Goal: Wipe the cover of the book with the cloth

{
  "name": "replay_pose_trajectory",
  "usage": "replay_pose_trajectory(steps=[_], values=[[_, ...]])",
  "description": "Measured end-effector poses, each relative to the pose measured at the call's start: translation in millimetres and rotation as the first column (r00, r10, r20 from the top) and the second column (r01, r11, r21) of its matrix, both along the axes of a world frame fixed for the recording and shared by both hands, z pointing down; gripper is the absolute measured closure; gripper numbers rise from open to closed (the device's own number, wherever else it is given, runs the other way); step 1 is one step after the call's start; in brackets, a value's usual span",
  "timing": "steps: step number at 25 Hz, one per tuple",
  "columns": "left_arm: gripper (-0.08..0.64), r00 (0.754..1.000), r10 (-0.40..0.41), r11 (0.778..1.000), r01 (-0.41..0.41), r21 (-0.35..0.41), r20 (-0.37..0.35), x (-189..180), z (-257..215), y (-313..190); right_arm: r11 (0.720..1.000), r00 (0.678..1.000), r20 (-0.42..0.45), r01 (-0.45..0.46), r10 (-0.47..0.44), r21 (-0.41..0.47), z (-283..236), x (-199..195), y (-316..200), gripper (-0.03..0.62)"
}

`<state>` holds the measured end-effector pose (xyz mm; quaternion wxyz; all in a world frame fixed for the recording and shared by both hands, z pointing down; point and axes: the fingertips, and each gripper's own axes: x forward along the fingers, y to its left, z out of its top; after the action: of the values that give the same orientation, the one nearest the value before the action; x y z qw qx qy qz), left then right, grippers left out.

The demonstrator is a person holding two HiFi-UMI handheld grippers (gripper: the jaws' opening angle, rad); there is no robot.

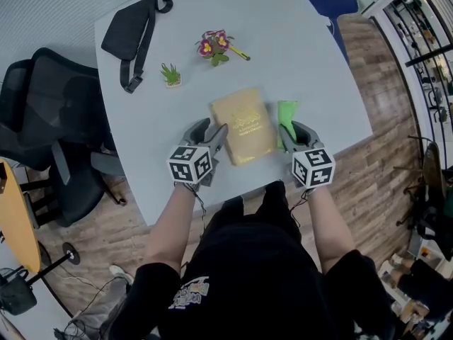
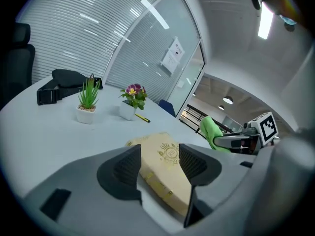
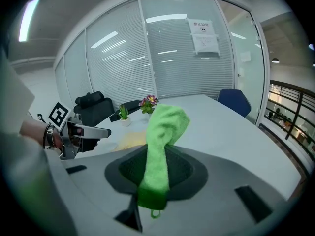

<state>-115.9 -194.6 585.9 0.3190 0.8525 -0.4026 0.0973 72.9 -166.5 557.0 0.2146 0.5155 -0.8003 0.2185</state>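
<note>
On the pale grey table [image 1: 304,41] the tan book [image 1: 243,125] lay flat near my edge, my left gripper [image 1: 212,134] at its left side, jaws apart and gripping nothing. My right gripper [image 1: 296,134] was clamped on the green cloth [image 1: 287,112], just right of the book. Glass walls with blinds [image 3: 172,58] and a wood floor [image 1: 382,154] lay around.

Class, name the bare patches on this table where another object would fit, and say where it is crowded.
Widest patch: the table's far right, beyond the cloth and right of the flowering plant. Another lies on the left, bordered by the black bag, small potted plant and left gripper. Crowded: the near edge, where book, cloth and right gripper meet.
</note>
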Motion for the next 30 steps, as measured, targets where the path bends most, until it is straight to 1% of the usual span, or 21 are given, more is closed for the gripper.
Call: replay_pose_trajectory(steps=[2, 5, 9, 10, 14, 17, 20, 22, 26, 30], values=[[0.335, 1.000, -0.006, 0.999, 0.005, 0.032, 0.003, -1, -13, 1, 1.000, 1.000, 0.002, 0.018, -0.018, 0.022, -10, -5, -3, 0.494], [0.389, 1.000, -0.008, 0.996, 0.006, 0.086, 0.028, 1, -34, 6, 0.997, 0.998, 0.015, 0.053, -0.054, 0.057, -30, -11, -2, 0.494], [0.522, 0.997, -0.033, 0.987, 0.022, 0.159, 0.063, 3, -67, 14, 0.987, 0.992, 0.035, 0.115, -0.120, 0.114, -60, -14, -4, 0.494], [0.543, 0.997, -0.044, 0.984, 0.031, 0.173, 0.071, 5, -75, 16, 0.983, 0.989, 0.045, 0.131, -0.138, 0.129, -68, -15, -4, 0.494], [0.554, 0.989, -0.105, 0.973, 0.081, 0.216, 0.101, 11, -102, 28, 0.960, 0.971, 0.075, 0.211, -0.228, 0.181, -91, -16, -6, 0.494], [0.554, 0.975, -0.189, 0.957, 0.157, 0.243, 0.118, 15, -120, 40, 0.935, 0.946, 0.091, 0.289, -0.312, 0.207, -101, -15, -7, 0.494], [0.554, 0.953, -0.281, 0.933, 0.245, 0.262, 0.111, 24, -134, 56, 0.903, 0.914, 0.110, 0.358, -0.391, 0.236, -112, -9, -6, 0.494], [0.554, 0.940, -0.324, 0.920, 0.288, 0.265, 0.102, 36, -139, 69, 0.883, 0.891, 0.122, 0.398, -0.437, 0.249, -118, -1, -1, 0.494], [0.554, 0.914, -0.392, 0.894, 0.351, 0.278, 0.103, 64, -143, 93, 0.837, 0.844, 0.126, 0.478, -0.522, 0.267, -124, 15, 12, 0.494], [0.554, 0.884, -0.450, 0.869, 0.400, 0.291, 0.127, 86, -142, 121, 0.795, 0.797, 0.126, 0.550, -0.591, 0.254, -114, 24, 29, 0.494]])
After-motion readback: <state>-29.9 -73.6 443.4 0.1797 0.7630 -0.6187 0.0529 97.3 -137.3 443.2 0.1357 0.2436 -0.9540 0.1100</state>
